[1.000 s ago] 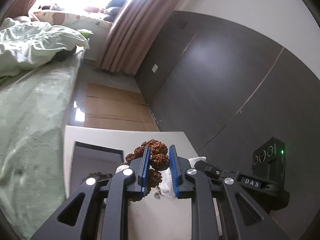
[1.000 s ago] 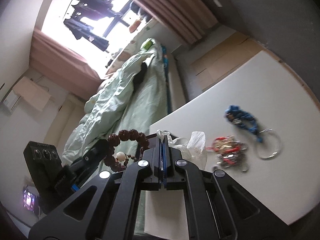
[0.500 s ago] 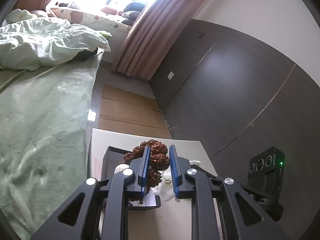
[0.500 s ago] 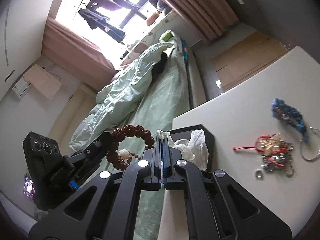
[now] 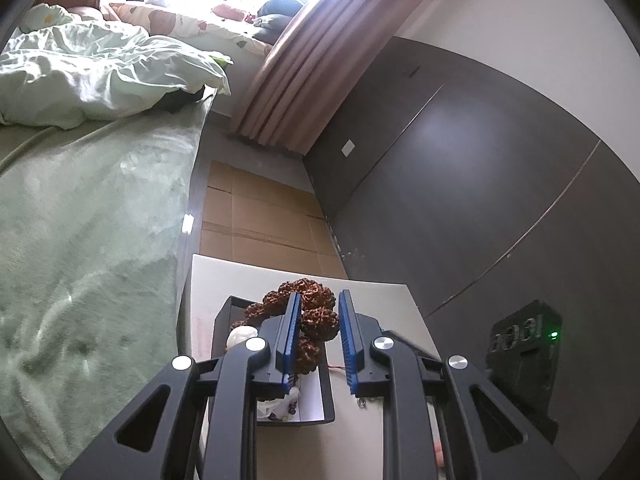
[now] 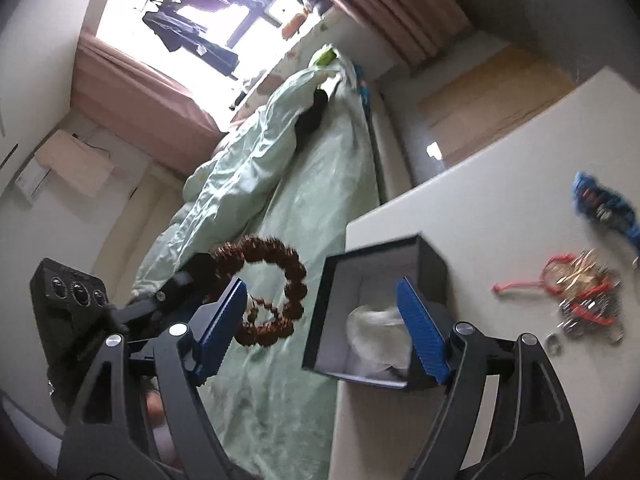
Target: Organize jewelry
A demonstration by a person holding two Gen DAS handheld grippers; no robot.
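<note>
My left gripper (image 5: pixel 318 334) is shut on a brown rudraksha bead bracelet (image 5: pixel 310 308) and holds it above a black jewelry box (image 5: pixel 276 396) on the white table. In the right wrist view the bracelet (image 6: pixel 272 292) hangs as a ring from the left gripper, left of the box (image 6: pixel 380 276). My right gripper (image 6: pixel 320 328) is open and empty above the box's near corner. A clear plastic bag (image 6: pixel 378 332) lies inside the box.
On the white table (image 6: pixel 500 208) to the right lie a red-corded jewelry pile (image 6: pixel 576 284), a blue beaded piece (image 6: pixel 604 204) and a small ring (image 6: pixel 554 340). A green bed (image 6: pixel 304 184) runs along the table's left side. A dark wall panel (image 5: pixel 460 184) stands behind.
My right gripper was shut on the plastic bag and has opened, leaving the bag in the box. My left gripper has carried the bracelet over the box.
</note>
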